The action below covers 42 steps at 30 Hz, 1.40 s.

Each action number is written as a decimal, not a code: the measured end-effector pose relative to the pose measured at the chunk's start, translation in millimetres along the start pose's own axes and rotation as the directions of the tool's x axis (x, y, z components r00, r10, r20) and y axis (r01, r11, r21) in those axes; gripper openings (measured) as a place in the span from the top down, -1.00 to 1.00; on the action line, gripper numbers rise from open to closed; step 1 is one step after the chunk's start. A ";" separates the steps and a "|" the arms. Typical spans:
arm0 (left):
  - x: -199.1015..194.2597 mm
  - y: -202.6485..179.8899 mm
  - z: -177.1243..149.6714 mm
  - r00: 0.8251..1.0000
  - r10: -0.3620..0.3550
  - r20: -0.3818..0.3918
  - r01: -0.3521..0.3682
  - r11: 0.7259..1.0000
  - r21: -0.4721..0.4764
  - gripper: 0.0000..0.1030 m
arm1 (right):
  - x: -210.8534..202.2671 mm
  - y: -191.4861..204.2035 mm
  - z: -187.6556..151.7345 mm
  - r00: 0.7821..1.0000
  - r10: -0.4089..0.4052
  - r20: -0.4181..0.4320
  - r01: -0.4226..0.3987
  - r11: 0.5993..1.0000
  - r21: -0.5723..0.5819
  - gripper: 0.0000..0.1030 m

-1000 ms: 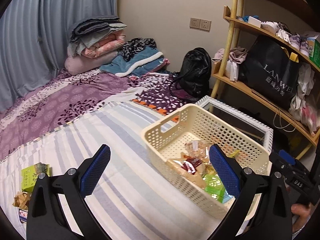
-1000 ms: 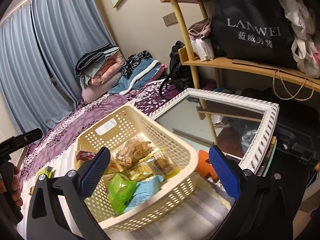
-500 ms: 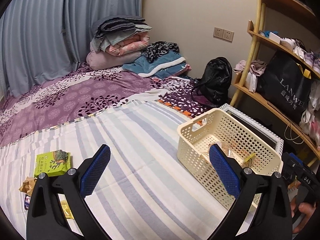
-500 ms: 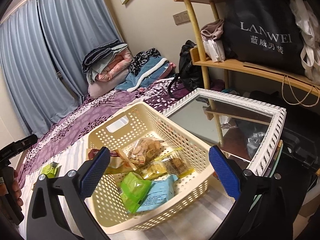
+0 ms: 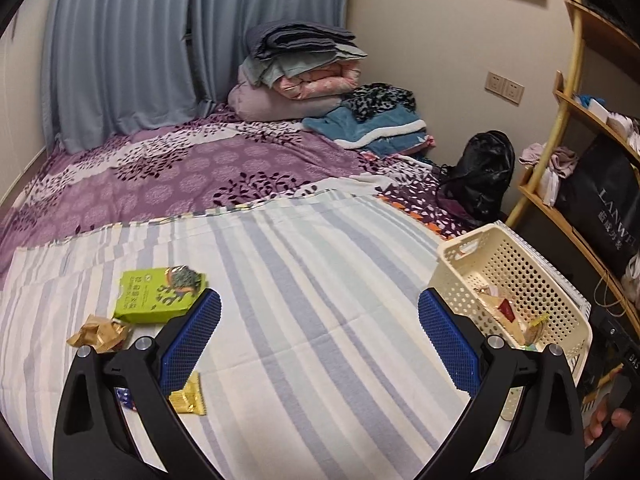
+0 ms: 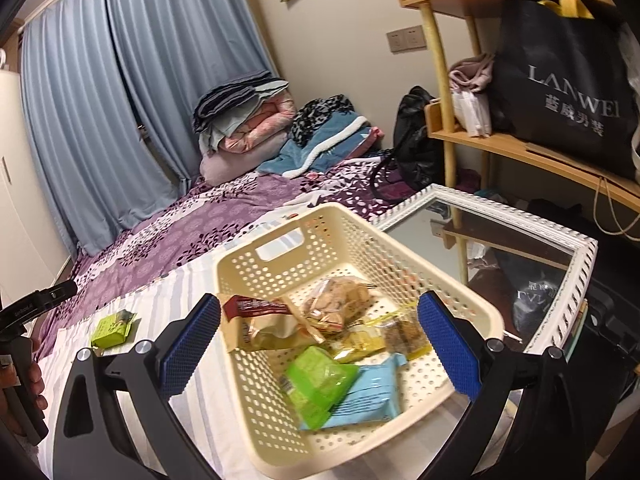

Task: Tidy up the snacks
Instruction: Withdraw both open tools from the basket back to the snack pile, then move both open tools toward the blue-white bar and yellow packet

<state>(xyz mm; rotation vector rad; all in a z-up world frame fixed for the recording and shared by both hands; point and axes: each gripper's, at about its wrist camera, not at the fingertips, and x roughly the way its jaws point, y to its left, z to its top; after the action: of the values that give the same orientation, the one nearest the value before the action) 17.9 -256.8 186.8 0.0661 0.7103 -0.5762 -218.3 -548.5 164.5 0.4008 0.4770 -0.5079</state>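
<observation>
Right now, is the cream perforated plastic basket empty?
No, the cream perforated plastic basket holds several snack packets, including a green packet and a light blue packet.

You can read "LANWEI" in white on the black bag (image 6: 568,80) on your shelf (image 6: 532,152); the snack packets' print stays illegible.

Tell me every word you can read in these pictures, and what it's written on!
"LANWEI": white letters on the black bag on the shelf; the Chinese line beneath is too blurred to read.
"DAS": on the black device at the left view's right edge, cut off.
Green box and basket snack packets: print too small or blurred.
</observation>
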 end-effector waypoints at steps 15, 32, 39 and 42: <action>-19.4 94.2 -18.3 0.986 0.165 0.004 -0.163 0.980 -0.112 -0.95 | 11.5 64.1 3.0 0.996 0.089 -0.031 -0.091 0.993 -0.080 -0.91; -42.8 209.4 -48.0 0.949 0.311 -0.045 -0.312 0.911 -0.270 -0.95 | 36.4 141.1 -9.4 0.977 0.170 -0.126 -0.191 0.966 -0.176 -0.91; -23.5 234.0 -75.2 0.939 0.319 -0.129 -0.344 0.886 -0.310 -0.95 | 45.5 178.7 -29.5 0.955 0.221 -0.199 -0.265 0.935 -0.237 -0.91; -9.1 243.4 -86.2 0.930 0.325 -0.170 -0.364 0.873 -0.324 -0.95 | 50.8 192.4 -41.2 0.944 0.229 -0.237 -0.287 0.924 -0.252 -0.90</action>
<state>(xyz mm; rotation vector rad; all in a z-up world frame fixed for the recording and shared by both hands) 87.6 -25.9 94.3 -0.1076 0.8780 -0.0955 -87.8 -393.2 151.2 0.2347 0.6747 -0.1355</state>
